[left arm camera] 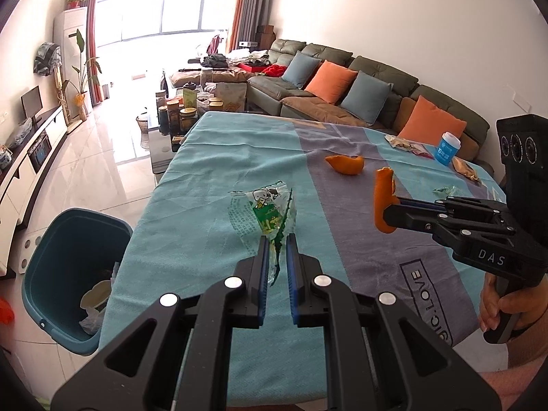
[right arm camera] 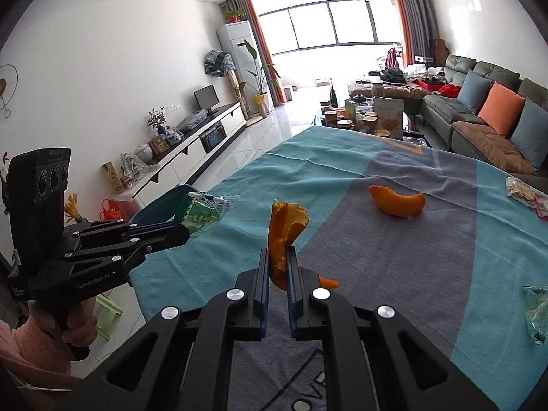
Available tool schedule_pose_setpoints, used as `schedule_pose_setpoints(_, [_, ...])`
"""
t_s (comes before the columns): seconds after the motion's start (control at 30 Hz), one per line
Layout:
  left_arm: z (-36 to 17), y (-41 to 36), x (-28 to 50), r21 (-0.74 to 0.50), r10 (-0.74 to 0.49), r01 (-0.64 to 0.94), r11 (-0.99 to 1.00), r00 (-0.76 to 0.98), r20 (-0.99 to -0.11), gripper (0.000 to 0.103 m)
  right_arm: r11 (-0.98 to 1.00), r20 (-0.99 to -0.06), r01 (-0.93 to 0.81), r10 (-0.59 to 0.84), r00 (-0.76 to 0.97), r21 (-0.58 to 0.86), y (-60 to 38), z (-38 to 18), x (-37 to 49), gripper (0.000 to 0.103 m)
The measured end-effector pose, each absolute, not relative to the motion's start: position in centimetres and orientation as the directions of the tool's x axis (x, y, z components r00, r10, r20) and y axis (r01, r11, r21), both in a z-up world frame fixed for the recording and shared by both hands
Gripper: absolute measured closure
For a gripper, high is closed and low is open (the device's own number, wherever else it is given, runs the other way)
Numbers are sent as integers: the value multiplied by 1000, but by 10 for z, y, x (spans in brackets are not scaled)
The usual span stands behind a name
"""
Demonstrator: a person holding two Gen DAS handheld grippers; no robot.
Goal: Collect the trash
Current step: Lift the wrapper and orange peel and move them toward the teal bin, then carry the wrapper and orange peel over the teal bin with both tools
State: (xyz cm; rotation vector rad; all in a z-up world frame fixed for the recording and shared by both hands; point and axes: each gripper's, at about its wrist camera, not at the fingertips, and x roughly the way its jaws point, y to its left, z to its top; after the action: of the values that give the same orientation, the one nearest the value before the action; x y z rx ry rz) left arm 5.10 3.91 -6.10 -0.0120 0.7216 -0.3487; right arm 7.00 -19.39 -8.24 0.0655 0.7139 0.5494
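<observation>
My left gripper is shut on a clear and green snack wrapper, held above the teal and grey tablecloth. The same wrapper shows in the right wrist view, sticking out of the left gripper near the table's left edge. My right gripper is shut on a strip of orange peel that stands upright between its pads. From the left wrist camera, that peel hangs from the right gripper at the right. A second orange peel lies on the cloth.
A blue bin with some rubbish inside stands on the floor by the table's left side. A small green wrapper, snack packets and a blue and white can lie at the table's right. A sofa runs behind.
</observation>
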Motion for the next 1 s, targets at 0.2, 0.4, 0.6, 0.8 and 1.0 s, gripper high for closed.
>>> schedule_pose_setpoints(0.2, [-59, 53, 47, -127, -297, 283, 951, 707, -642, 93, 833, -600, -496, 533, 596, 247, -172, -83, 71, 95])
schedule_pose_setpoints(0.4, [-59, 65, 44, -129, -279, 259, 957, 715, -641, 93, 812, -604, -526, 557, 570, 252, -155, -85, 74, 95])
schedule_pose_setpoints(0.6, [-59, 77, 41, -130, -263, 236, 963, 722, -640, 93, 789, -599, -558, 584, 548, 258, -139, -85, 77, 95])
schedule_pose_setpoints(0.8, [-57, 86, 42, -129, -246, 213, 968, 730, -638, 93, 772, -598, -581, 600, 532, 258, -124, -85, 80, 95])
schedule_pose_setpoints(1.0, [-56, 94, 41, -125, -226, 190, 974, 737, -637, 93, 755, -595, -600, 618, 514, 266, -111, -85, 83, 95])
